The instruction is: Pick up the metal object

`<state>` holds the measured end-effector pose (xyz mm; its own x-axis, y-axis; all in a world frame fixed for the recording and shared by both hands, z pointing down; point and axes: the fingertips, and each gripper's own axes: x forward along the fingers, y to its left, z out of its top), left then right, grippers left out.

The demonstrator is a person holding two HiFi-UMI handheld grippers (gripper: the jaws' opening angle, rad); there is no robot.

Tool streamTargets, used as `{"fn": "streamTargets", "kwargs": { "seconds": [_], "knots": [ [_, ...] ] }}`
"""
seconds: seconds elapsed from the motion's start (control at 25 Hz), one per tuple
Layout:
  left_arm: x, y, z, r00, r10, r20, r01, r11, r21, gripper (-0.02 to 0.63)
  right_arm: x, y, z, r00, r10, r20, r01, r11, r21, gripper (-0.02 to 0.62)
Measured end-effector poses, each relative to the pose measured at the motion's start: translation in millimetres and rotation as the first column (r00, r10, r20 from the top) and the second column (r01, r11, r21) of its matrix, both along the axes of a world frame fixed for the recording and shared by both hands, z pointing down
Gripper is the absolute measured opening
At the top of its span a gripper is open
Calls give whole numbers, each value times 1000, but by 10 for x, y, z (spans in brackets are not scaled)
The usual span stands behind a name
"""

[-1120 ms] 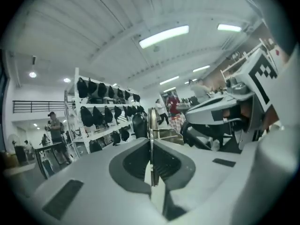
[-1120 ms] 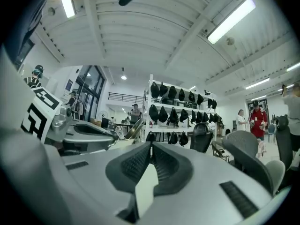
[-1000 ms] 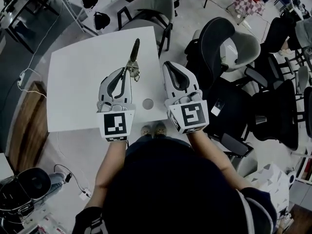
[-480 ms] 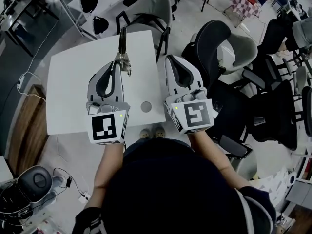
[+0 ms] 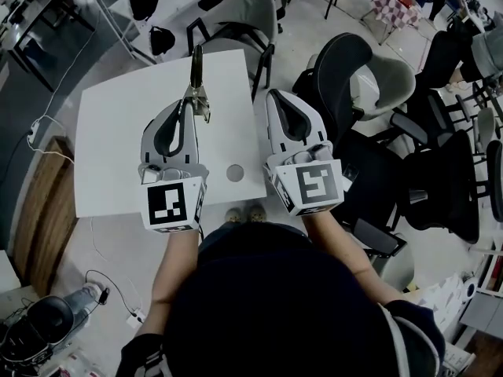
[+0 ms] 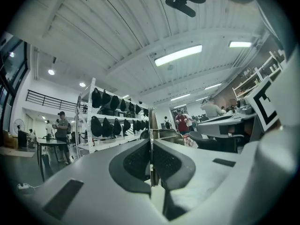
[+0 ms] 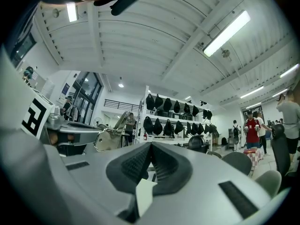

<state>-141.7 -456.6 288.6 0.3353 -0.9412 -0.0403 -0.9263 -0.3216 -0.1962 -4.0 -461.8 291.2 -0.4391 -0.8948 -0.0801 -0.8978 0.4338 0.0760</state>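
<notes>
The metal object (image 5: pixel 198 83) is a long tool with a dark handle and a shiny hinged end. It hangs above the white table (image 5: pixel 118 132), pointing away from me. My left gripper (image 5: pixel 192 105) is shut on its near end. In the left gripper view a thin metal edge (image 6: pixel 151 137) stands upright between the closed pads of the left gripper (image 6: pixel 151 162). My right gripper (image 5: pixel 275 95) is held level beside it, over the table's right edge, shut and empty. The right gripper view shows the right gripper (image 7: pixel 150 150) with pads together and the shiny metal object (image 7: pixel 110 136) off to its left.
A small grey round disc (image 5: pixel 235 172) lies on the table near its front edge. Office chairs (image 5: pixel 357 77) crowd the far and right sides. A cable (image 5: pixel 47 120) runs along the floor at the left. Shelves with dark bags (image 7: pixel 171 114) stand in the distance.
Over the first half second the left gripper rose toward the camera and shifted left with the metal object in it. Since then both grippers have stayed still.
</notes>
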Motion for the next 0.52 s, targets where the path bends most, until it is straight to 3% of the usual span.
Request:
{"fn": "streamTargets", "kwargs": {
  "seconds": [0.52],
  "knots": [
    [89, 74, -64, 1000, -4, 8, 4, 1000, 28, 23, 72, 58, -8, 1000, -16, 0, 16, 1000, 7, 26]
  ]
}}
